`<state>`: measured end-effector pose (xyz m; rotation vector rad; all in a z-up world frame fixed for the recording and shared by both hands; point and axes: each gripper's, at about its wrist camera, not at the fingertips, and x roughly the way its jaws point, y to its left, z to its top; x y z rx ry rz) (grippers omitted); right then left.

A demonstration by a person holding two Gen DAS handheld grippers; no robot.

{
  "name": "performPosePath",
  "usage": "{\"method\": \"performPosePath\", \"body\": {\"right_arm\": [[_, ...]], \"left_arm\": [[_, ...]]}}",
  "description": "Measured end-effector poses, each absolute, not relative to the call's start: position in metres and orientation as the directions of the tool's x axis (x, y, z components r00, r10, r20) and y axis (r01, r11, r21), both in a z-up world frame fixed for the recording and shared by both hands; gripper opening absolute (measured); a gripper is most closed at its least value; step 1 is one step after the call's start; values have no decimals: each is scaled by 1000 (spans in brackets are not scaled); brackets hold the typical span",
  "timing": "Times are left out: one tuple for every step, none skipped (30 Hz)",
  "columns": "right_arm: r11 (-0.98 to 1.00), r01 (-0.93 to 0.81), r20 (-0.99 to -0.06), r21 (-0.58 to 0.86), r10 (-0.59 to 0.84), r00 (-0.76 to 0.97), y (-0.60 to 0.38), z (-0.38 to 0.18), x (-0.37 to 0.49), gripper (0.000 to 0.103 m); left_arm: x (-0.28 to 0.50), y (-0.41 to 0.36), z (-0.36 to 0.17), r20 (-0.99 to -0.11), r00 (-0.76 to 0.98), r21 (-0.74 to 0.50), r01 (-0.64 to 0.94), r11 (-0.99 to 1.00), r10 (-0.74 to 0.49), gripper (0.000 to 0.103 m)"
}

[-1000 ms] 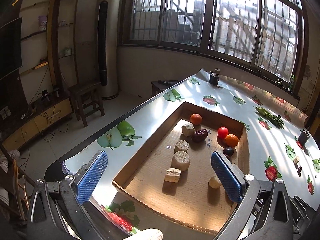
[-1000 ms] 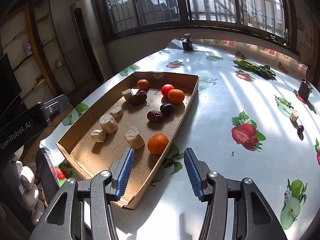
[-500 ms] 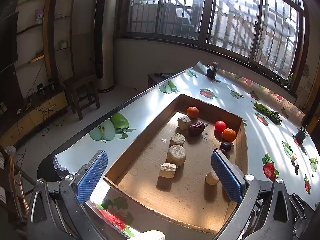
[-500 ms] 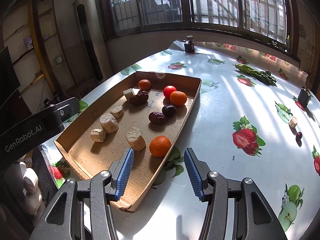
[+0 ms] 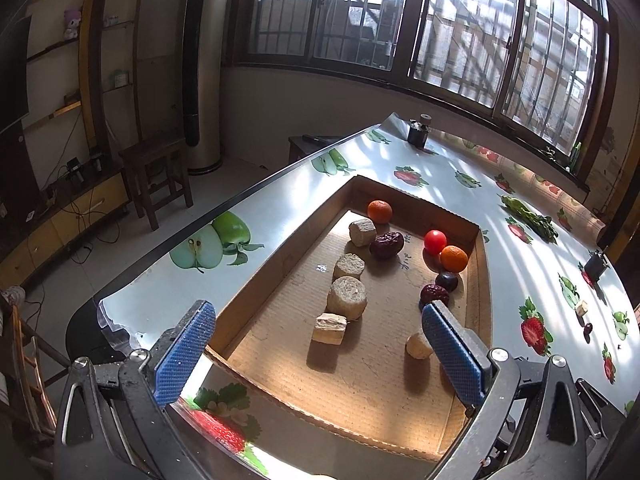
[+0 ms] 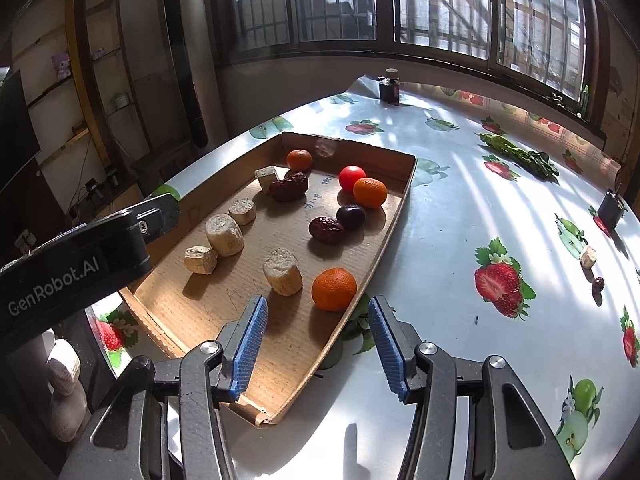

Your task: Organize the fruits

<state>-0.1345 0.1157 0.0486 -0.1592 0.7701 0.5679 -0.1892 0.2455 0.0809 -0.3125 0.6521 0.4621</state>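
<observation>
The nearest fruit is a round orange mandarin (image 6: 334, 289), lying inside a shallow brown cardboard tray (image 6: 362, 276) close against the tray's right wall, near its front corner. Judged from its look, it is light, firm enough for a gentle squeeze, with a slightly slick peel that could roll; the best hold is across its widest middle, pads on opposite sides, coming down from above so the tray wall does not block a finger.

The right gripper (image 6: 316, 344) hovers just short of it, its blue pads moderately apart and empty, straddling the tray's right wall. The left gripper (image 5: 316, 356) hangs over the tray's near left end, spread wide and holding nothing.

Beside the mandarin stands a pale beige cylindrical chunk (image 6: 283, 271), with more such chunks along the tray's left side. Farther in lie two wrinkled dark red dates (image 6: 327, 230), a dark plum (image 6: 351, 216), a red tomato (image 6: 352, 176) and two more mandarins toward the far end. The dates look soft and would dent under pressure.

The tray rests on a fruit-printed glossy tablecloth (image 6: 460, 240), near the tabletop's left edge.
</observation>
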Motion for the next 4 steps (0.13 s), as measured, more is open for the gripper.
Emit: {"method": "performPosePath", "body": {"right_arm": [[838,-542,-696,63,426,578,116,49,-136,57],[839,-541,-693,63,427,580,116,49,-137,57],[840,-539,-690,66,428,583,114,50,-137,57],[842,-534,-688,70,429,586,112,51,-137,57]], "left_arm": [[-190,245,81,-643,701,-138,-502,853,308,103],[-189,245,81,-647,700,-144,-500,854,302,103],[-189,245,81,-653,697,-145,-499,855,296,103],[-190,244,81,-658,692,-140,-500,854,297,103]]}}
